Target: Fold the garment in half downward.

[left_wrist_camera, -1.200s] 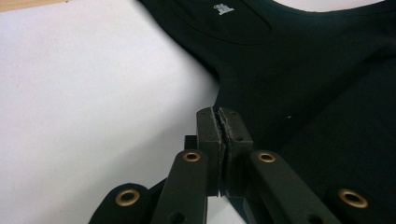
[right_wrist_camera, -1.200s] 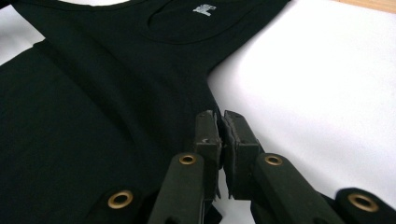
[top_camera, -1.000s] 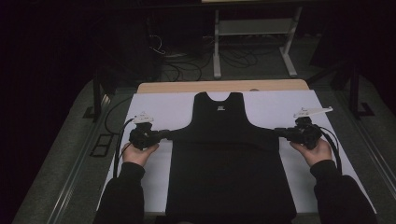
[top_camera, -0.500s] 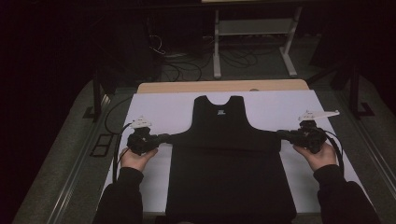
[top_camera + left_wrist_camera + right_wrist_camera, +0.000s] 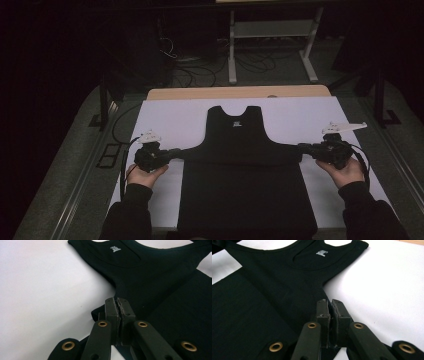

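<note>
I see a small white mark (image 5: 115,248) printed inside the neck of the black tank top (image 5: 245,170), too small for me to read. Taking the tank top as my landmark: it lies flat on the white sheet (image 5: 175,117), neck away from me, hem toward me.

My left gripper (image 5: 119,305) has its jaws pressed together on the fabric at the top's left edge, just under the armhole, and a point of cloth is drawn out sideways toward it. My right gripper (image 5: 330,307) is clamped the same way on the right edge, under the other armhole, the cloth stretched out to it. In the high view my hands sit on either side of the top, the left gripper (image 5: 172,152) and right gripper (image 5: 304,147) each touching its side.

Beyond the neck, the sheet ends at a wooden table edge (image 5: 240,92). Past that the room is dark, with loose cables (image 5: 195,70) on the floor and a white metal stand (image 5: 272,40).
</note>
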Available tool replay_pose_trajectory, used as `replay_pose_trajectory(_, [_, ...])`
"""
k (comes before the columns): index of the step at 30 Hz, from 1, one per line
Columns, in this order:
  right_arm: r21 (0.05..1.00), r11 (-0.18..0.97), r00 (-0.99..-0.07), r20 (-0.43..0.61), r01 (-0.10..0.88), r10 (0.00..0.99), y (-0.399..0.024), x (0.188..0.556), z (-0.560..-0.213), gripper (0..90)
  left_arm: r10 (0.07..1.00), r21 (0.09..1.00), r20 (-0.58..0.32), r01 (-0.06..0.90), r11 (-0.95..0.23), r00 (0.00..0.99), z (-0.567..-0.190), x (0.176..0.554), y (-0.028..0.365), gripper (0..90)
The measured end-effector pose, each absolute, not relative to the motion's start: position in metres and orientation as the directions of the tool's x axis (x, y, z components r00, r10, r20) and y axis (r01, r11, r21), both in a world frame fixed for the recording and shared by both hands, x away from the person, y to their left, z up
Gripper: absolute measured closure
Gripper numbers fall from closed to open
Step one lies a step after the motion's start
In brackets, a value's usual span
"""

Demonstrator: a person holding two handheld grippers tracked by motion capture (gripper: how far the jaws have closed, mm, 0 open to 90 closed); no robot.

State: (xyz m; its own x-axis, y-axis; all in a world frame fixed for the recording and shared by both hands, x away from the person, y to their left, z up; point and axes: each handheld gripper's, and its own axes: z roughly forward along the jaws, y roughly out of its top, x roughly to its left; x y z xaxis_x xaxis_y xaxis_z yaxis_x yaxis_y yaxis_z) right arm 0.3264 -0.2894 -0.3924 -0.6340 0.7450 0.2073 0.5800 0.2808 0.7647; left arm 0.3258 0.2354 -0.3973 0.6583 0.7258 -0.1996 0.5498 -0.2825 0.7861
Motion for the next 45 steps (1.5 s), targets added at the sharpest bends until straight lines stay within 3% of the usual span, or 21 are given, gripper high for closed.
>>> replay_pose_trajectory(29, [0.766, 0.304, -0.659, 0.201, 0.567, 0.724, -0.288, 0.304, -0.390, 83.6, 0.690, 0.779, -0.204, 0.542, -0.316, 0.695, -0.394, 0.303, 0.233, 86.6])
replay_pose_trajectory(45, [0.708, 0.334, -0.657, 0.240, 0.622, 0.715, -0.292, 0.295, -0.403, 83.5, 0.676, 0.734, -0.230, 0.581, -0.352, 0.700, -0.405, 0.292, 0.230, 86.6])
